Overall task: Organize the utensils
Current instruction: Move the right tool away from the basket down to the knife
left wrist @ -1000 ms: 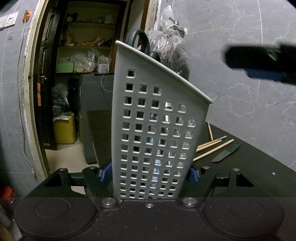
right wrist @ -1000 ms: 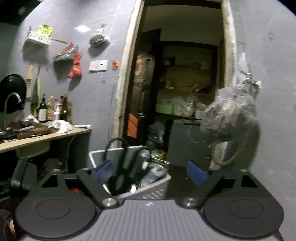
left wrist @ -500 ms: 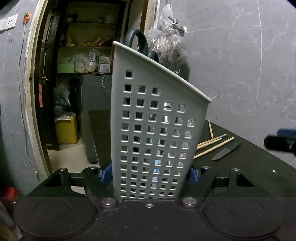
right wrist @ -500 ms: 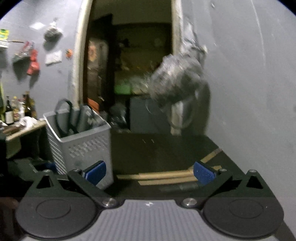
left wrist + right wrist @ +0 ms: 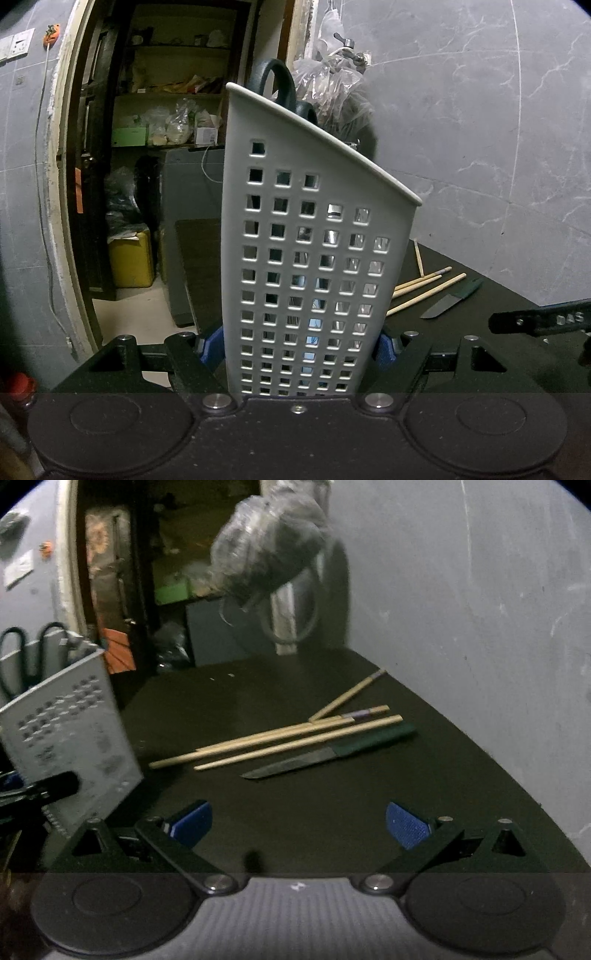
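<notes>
Your left gripper (image 5: pixel 301 345) is clamped on the white perforated caddy (image 5: pixel 314 258), its blue pads (image 5: pixel 212 345) pressed against the two sides near the base. The caddy stands tilted in the grip, its slanted rim higher on the left in that view. Dark scissor handles (image 5: pixel 275 79) poke out above the rim; the right wrist view shows two loops (image 5: pixel 31 642). Shiny pieces glint through the square holes, but you cannot make out what they are.

Your right gripper (image 5: pixel 297 821) is released, with its blue pads (image 5: pixel 406 825) spread wide and nothing between them. It hangs above bare black counter (image 5: pixel 332 812), pointing down toward the loose utensils without touching any.

On the counter ahead of the right gripper lie four wooden chopsticks (image 5: pixel 258 742): three run roughly parallel and close together, and the fourth angles away toward the wall. One carries a purple band near its end. Just beside the nearest chopstick lies one knife (image 5: pixel 325 755) with a dark green handle, blade tip pointing toward the caddy. The knife is the closest piece to the open gripper.

The caddy sits to the left of these pieces, near them but apart. A bundle of clear plastic bags (image 5: pixel 269 542) hangs at the wall by the doorway, beyond the far end of the counter. Nothing stands between the open gripper and the knife.
</notes>
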Demonstrator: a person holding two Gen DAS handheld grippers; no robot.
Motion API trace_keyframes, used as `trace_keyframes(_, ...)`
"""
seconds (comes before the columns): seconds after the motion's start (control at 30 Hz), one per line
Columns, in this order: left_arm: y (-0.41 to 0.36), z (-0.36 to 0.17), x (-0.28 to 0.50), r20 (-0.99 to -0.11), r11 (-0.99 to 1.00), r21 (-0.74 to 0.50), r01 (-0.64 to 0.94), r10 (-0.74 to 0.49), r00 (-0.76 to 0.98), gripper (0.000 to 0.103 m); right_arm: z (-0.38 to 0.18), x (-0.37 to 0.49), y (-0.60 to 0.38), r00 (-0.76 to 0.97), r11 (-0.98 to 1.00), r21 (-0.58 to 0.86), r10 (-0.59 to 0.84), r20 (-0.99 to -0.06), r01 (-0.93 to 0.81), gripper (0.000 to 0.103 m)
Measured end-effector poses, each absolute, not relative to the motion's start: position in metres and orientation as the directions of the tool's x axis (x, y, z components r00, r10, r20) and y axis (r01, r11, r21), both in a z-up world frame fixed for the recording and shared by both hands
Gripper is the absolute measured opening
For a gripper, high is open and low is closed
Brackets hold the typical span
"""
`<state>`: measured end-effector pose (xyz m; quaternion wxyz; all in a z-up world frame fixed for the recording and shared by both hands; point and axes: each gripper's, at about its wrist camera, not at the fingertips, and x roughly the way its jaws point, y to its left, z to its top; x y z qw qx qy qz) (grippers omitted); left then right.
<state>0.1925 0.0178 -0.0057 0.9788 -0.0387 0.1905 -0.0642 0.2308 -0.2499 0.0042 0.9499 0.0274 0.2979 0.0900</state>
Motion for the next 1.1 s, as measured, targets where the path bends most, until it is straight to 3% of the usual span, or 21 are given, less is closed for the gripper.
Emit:
trace_keyframes(0.47, 0.021, -0.008, 0.192, -0.363, 0.987, -0.109, 0.117, -0.149, 0.92, 0.077, -0.01, 0.32, -0.255, 0.792, 0.998, -0.047, 0.001, -0.611, -0.037, 0.103)
trace_keyframes(0.97, 0.021, -0.008, 0.192, -0.363, 0.987, -0.106, 0.117, -0.148, 0.92, 0.077, -0.024, 0.383, -0.274, 0.758, 0.989, -0.008, -0.12, -0.641, 0.15, 0.102)
trace_keyframes(1.1, 0.021, -0.008, 0.192, -0.363, 0.987, -0.106, 0.117, -0.148, 0.92, 0.078, -0.028, 0.384, -0.279, 0.756, 0.987, 0.022, -0.11, -0.646, 0.162, 0.096)
